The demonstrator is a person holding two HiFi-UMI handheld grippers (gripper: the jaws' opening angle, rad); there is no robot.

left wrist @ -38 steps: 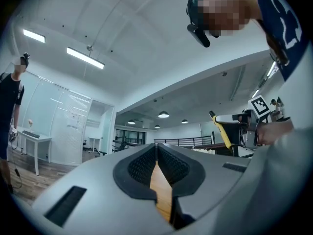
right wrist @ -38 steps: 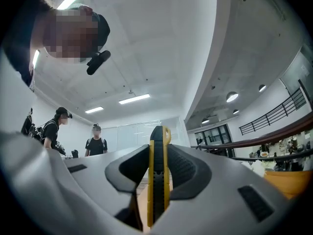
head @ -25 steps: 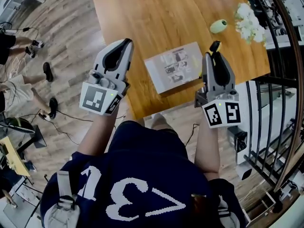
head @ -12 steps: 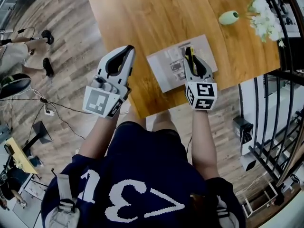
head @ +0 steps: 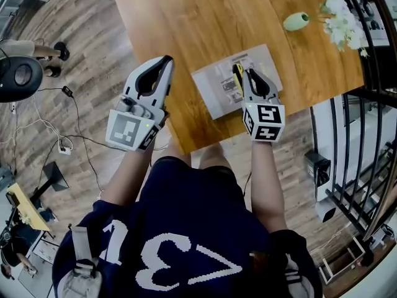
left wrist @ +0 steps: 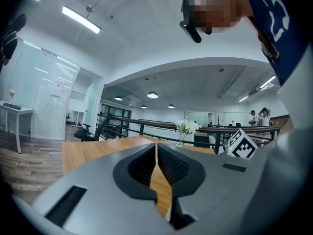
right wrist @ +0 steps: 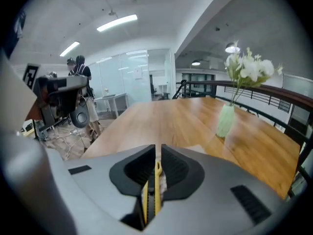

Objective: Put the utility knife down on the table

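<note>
Right claw (right wrist: 157,150): narrow and closing, with the utility knife (right wrist: 151,192) between its jaws. The yellow body is edge-on, its long axis running along the claw, away from the person. The claw tilts down over the printed sheet (head: 217,90) near the counter (head: 205,23) edge. Cannot tell whether the knife touches the sheet. This hand does the release.

Left claw (head: 162,64): jaws together, empty, left of the sheet.

Beyond the sheet: a pale green vase (right wrist: 226,119) holding white flowers (right wrist: 249,67).

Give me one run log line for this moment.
right gripper: jaws closing, utility knife between them | knife over paper sheet on table | left gripper: shut, empty
</note>
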